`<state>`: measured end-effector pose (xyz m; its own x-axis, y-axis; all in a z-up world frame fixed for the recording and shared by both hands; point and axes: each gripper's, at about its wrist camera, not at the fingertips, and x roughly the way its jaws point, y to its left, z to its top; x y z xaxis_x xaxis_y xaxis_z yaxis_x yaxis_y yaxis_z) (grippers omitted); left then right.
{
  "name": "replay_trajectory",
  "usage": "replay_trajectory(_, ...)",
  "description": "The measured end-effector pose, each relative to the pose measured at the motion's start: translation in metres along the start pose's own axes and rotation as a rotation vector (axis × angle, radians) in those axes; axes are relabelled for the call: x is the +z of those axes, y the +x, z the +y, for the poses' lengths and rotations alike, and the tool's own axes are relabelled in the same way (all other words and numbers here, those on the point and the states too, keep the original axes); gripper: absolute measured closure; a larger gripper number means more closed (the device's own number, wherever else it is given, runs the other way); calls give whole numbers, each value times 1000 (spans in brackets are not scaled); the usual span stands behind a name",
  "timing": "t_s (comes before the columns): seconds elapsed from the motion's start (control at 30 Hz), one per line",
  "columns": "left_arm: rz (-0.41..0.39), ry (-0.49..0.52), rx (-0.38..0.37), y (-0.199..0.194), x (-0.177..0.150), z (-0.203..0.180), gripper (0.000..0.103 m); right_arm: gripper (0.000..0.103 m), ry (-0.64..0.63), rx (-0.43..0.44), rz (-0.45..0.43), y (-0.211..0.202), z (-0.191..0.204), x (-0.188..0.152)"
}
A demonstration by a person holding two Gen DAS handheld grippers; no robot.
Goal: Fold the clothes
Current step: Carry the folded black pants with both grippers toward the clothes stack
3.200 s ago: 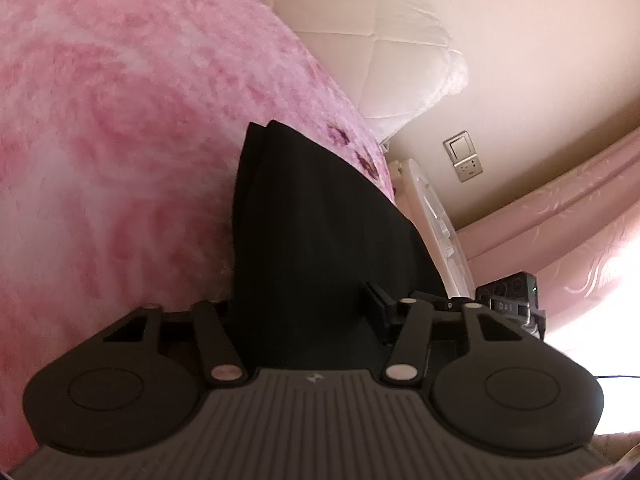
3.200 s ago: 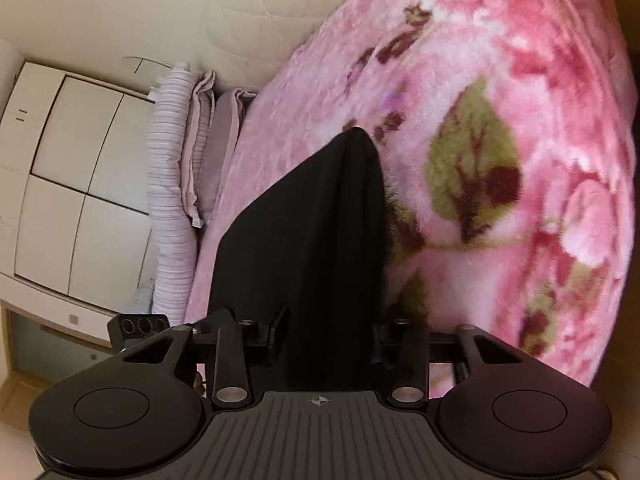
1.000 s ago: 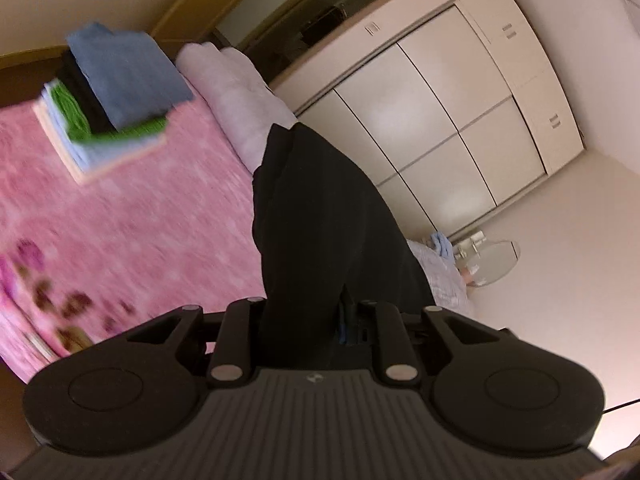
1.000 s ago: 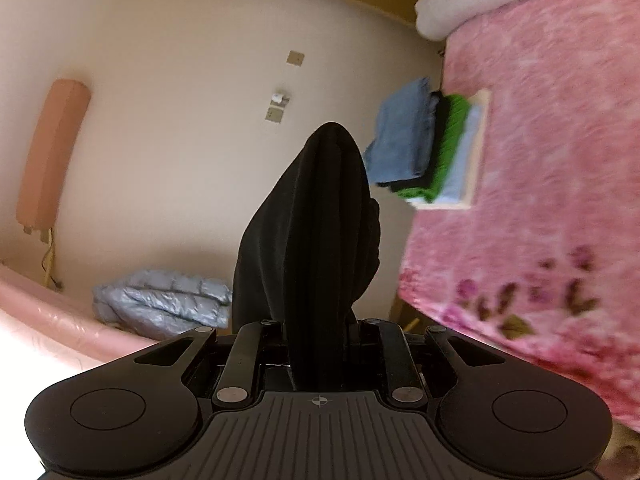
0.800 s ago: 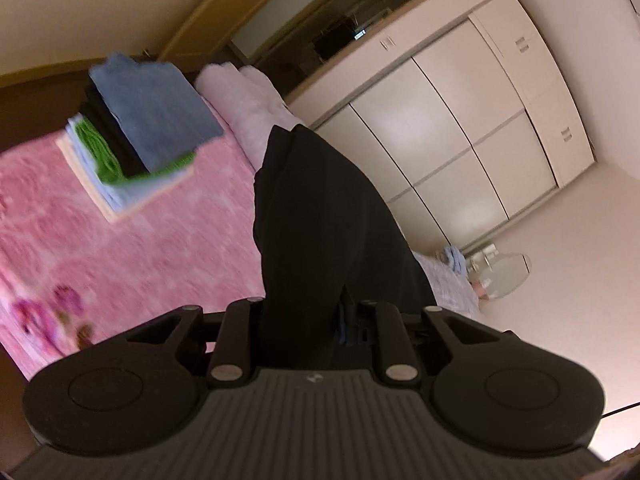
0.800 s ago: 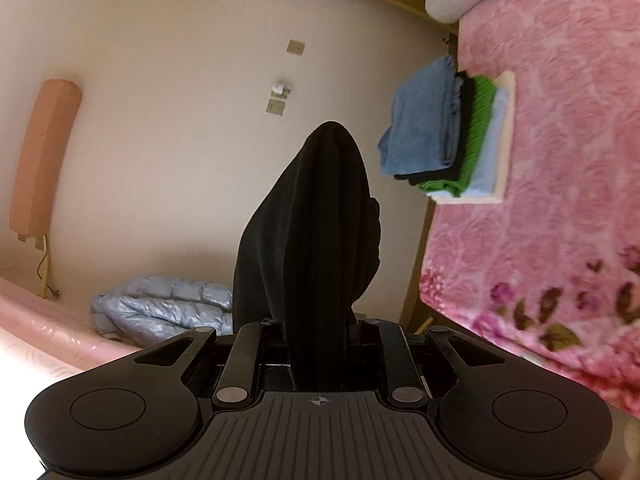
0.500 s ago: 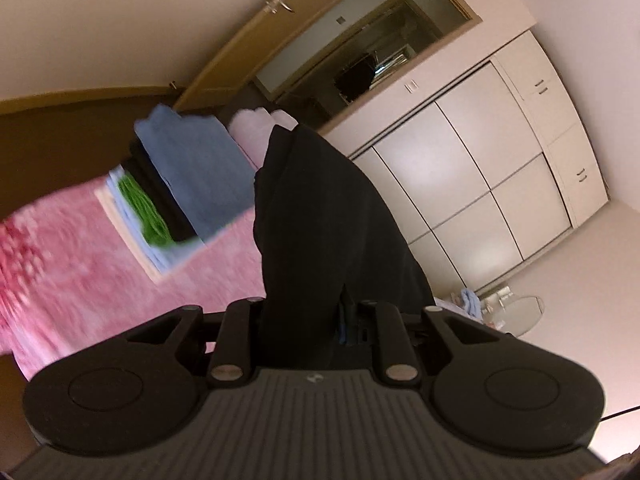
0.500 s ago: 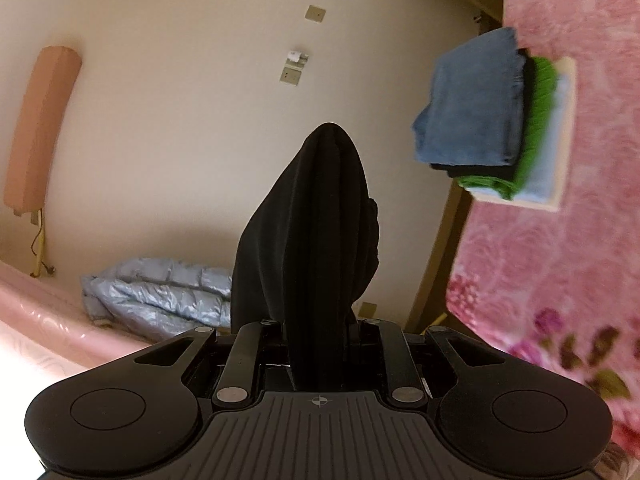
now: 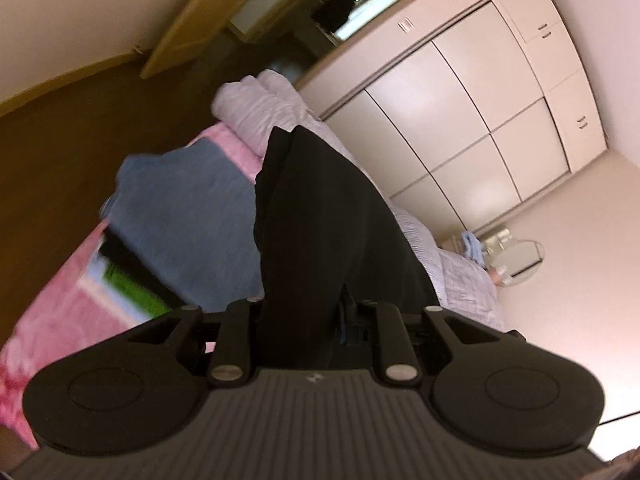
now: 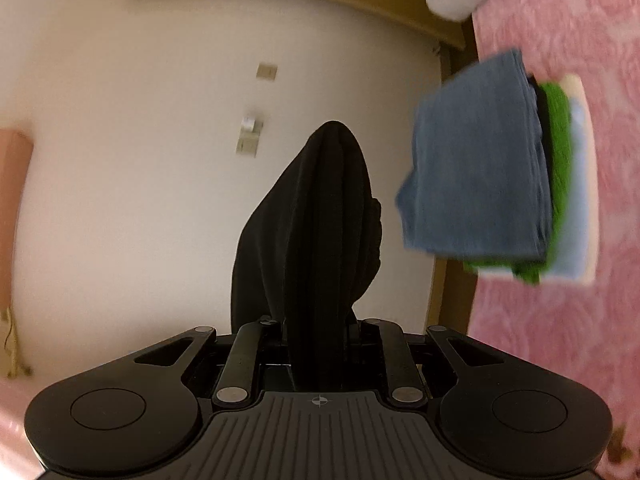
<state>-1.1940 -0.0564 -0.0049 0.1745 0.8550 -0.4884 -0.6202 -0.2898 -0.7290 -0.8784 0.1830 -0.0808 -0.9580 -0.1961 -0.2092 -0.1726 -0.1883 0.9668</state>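
Left wrist view: left gripper (image 9: 304, 316) clamped on a folded black garment (image 9: 320, 220), jaws drawn in tight against the cloth, fabric rising between the 2 fingers and blocking the middle of the frame. Just left of the garment, a stack of folded clothes (image 9: 188, 224) with a blue piece on top and black, green and pale layers showing at its edge, lying on a pink blanket (image 9: 60, 320). Behind it, a rolled lilac quilt (image 9: 268, 108) along the far side of the bed. Further back and right, a cream wardrobe (image 9: 480, 120) with several door panels. Upper left, a wooden door frame (image 9: 192, 28).

Right wrist view: right gripper (image 10: 316, 332) likewise closed on the black garment (image 10: 320, 220), jaws pressed against the bunched cloth, which stands up in a rounded peak held off the bed against a plain wall (image 10: 140, 160). To the right, the same stack (image 10: 488, 172), blue layer facing the camera, green and pale layers behind, resting on the pink blanket (image 10: 580, 340), apart from the garment. Somewhat blurred throughout.
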Motion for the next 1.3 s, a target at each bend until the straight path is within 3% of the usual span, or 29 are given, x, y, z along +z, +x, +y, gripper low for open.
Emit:
replay_trajectory(0.27, 89, 110, -117, 72, 99, -4, 85, 86, -13, -17, -213, 20, 16, 60)
replay_trajectory(0.53, 240, 161, -187, 141, 153, 36, 85, 86, 63, -90, -363, 51, -2, 80)
replay_trajectory(0.83, 387, 93, -204, 204, 159, 113, 85, 85, 144, -219, -382, 79, -49, 83)
replay_trajectory(1.17, 410, 58, -152, 233, 153, 153, 84, 85, 186, -288, -324, 96, -80, 91)
replay_trajectory(1.3, 409, 85, -85, 251, 144, 166, 74, 76, 162, -429, -318, 105, -95, 99)
